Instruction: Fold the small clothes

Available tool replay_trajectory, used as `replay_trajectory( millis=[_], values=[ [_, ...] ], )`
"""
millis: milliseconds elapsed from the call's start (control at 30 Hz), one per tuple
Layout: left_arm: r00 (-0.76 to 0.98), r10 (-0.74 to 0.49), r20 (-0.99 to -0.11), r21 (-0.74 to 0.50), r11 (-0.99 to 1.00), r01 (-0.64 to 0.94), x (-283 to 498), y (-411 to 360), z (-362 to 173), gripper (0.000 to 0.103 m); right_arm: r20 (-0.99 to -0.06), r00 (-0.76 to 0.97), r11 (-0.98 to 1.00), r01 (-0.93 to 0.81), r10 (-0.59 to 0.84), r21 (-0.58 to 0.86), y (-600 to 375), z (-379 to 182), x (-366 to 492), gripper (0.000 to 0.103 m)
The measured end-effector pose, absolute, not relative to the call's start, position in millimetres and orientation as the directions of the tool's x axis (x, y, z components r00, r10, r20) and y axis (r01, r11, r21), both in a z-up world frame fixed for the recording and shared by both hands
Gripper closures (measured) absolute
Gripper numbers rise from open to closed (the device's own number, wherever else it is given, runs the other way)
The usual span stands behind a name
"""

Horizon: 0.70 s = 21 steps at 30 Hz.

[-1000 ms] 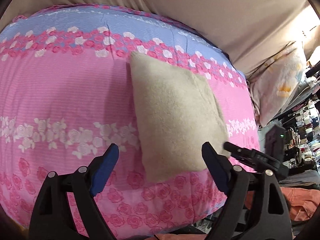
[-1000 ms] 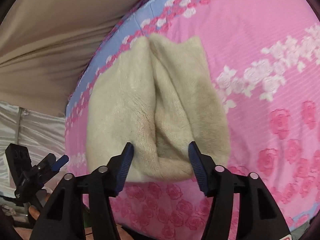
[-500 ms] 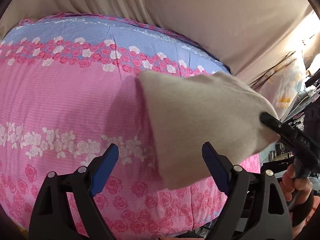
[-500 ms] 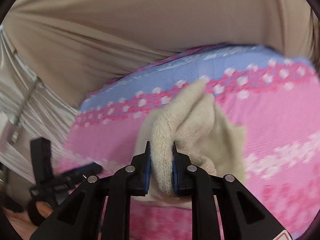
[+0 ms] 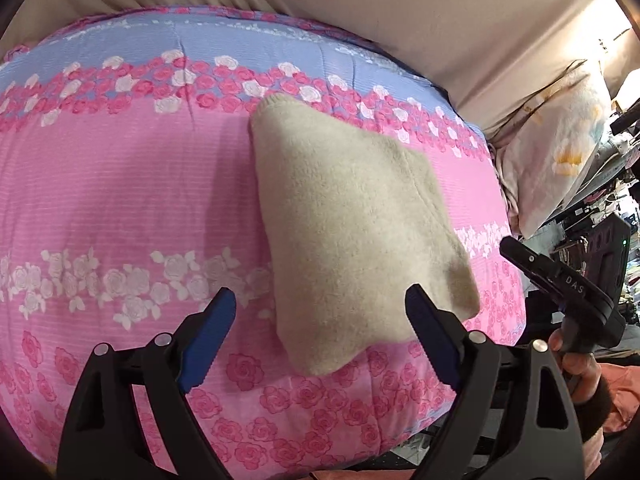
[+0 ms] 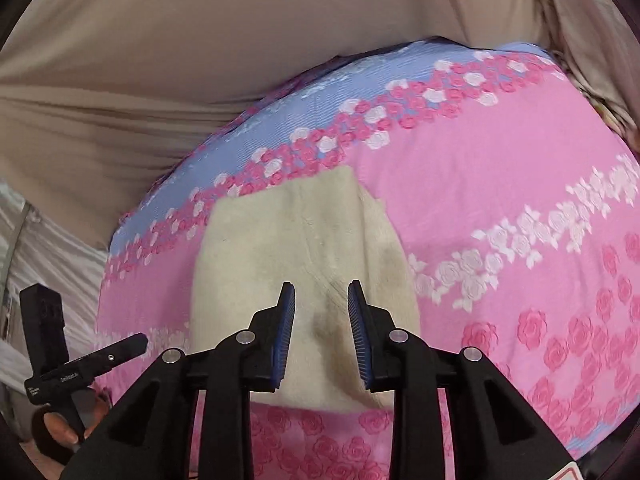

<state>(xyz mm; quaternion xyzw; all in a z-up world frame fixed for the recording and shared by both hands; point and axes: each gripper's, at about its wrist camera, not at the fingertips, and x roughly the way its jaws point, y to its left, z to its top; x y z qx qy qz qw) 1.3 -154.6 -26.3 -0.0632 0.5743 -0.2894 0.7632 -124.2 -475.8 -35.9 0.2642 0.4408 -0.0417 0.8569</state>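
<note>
Garment: beige fleecy knit garment (image 5: 352, 236) lying folded on the bedspread, near its front edge; from the right wrist view (image 6: 304, 256) a fold line runs up its middle and a darker smudge shows near its front end.
Bedspread: pink bedspread (image 5: 120, 184) printed with rows of pink and white roses, with a pale blue band along its far side; it covers the whole working surface and bulges gently under the garment.
Backdrop: tan cloth backdrop (image 5: 400, 12) hangs in loose folds behind the bed, meeting the blue band.
Pillow: floral pillow (image 5: 560, 152) stands tilted against the backdrop off the right end of the bed.
Clutter: shelves of small mixed items (image 5: 616, 208) beyond the pillow, too blurred to identify.
Containers: cannot make any out.
Left gripper: left gripper (image 5: 320, 332) has its blue-padded fingers spread wide and grips nothing; it sits above the garment's near corner, which shows between the fingers.
Right gripper: right gripper (image 6: 321, 320) is parted by a narrow gap with nothing clamped; it hovers over the garment's front end. Whether the pads brush the fleece I cannot tell.
Right hand: right hand (image 5: 576, 368) wraps the handle of its gripper at the bed's right edge.
</note>
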Motion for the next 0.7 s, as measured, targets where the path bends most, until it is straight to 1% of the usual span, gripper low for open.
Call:
replay_trajectory(
  millis=[67,133,167,300,333,367,433,533,600,667,700],
  values=[
    [0.163,-0.518,-0.840,-0.432,0.820,0.376,3,-162,-28,0.019,-0.820,0.544,0.873,0.297,0.179,0.388,-472,-65,-101,0.077],
    [0.160,-0.512,-0.844,-0.419,0.816,0.397,2,-171,-29,0.019,-0.891,0.428,0.888,0.339,0.149,0.311,-465,-107,-88,0.076],
    [0.159,-0.506,-0.848,-0.410,0.816,0.409,3,-175,-29,0.019,-0.908,0.398,0.886,0.361,0.135,0.290,-465,-118,-85,0.075],
    [0.212,-0.442,-0.872,-0.314,0.835,0.451,3,-189,-26,0.019,-0.860,0.500,0.873,0.368,0.104,0.320,-463,-77,-99,0.073],
    [0.224,-0.423,-0.878,-0.290,0.843,0.453,4,-191,-27,0.019,-0.851,0.516,0.872,0.369,0.097,0.323,-464,-69,-103,0.061],
    [0.226,-0.413,-0.882,-0.280,0.846,0.453,5,-193,-28,0.019,-0.849,0.521,0.871,0.375,0.087,0.318,-465,-65,-108,0.046],
    [0.220,-0.390,-0.894,-0.261,0.854,0.450,7,-196,-33,0.019,-0.862,0.505,0.874,0.396,0.051,0.284,-469,-67,-111,0.035],
    [0.202,-0.360,-0.911,-0.246,0.866,0.435,11,-200,-43,0.019,-0.897,0.438,0.862,0.435,0.052,0.262,-476,-87,-108,0.033],
    [0.178,-0.364,-0.914,-0.263,0.867,0.422,15,-202,-51,0.018,-0.899,0.427,0.839,0.453,0.092,0.301,-479,-98,-109,0.031],
    [0.163,-0.370,-0.914,-0.278,0.868,0.412,19,-205,-57,0.018,-0.897,0.427,0.829,0.455,0.118,0.326,-480,-105,-109,0.026],
    [0.152,-0.379,-0.913,-0.293,0.866,0.405,21,-208,-60,0.018,-0.898,0.422,0.826,0.456,0.126,0.331,-480,-109,-109,0.026]
  ],
)
